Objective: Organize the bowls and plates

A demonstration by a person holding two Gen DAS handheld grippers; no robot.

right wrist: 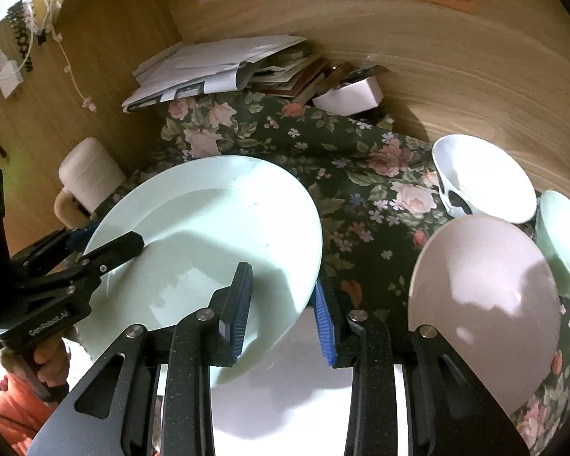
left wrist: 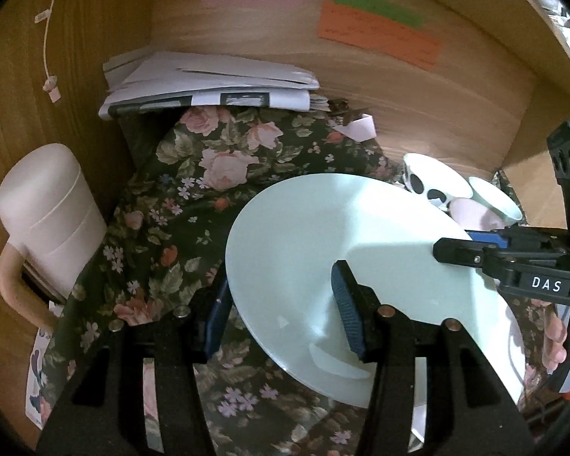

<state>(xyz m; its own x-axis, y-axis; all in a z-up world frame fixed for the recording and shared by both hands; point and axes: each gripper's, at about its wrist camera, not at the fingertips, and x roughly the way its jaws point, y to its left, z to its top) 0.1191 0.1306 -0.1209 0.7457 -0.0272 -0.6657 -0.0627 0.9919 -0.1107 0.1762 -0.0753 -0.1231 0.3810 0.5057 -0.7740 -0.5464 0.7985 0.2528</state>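
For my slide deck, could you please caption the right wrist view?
Both grippers, right and left, clamp opposite rims of a pale green plate above a floral cloth.

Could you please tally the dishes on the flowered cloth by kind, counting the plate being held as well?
Plates: 2, the pale green plate gripped by the left gripper and right gripper, and the pink plate.
Bowls: 2, the white bowl with black spots and the pale green bowl.
Total: 4

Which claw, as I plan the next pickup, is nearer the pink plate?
Right. The right claw grips the green plate beside the pink plate; the left claw grips that plate's opposite rim, farther away.
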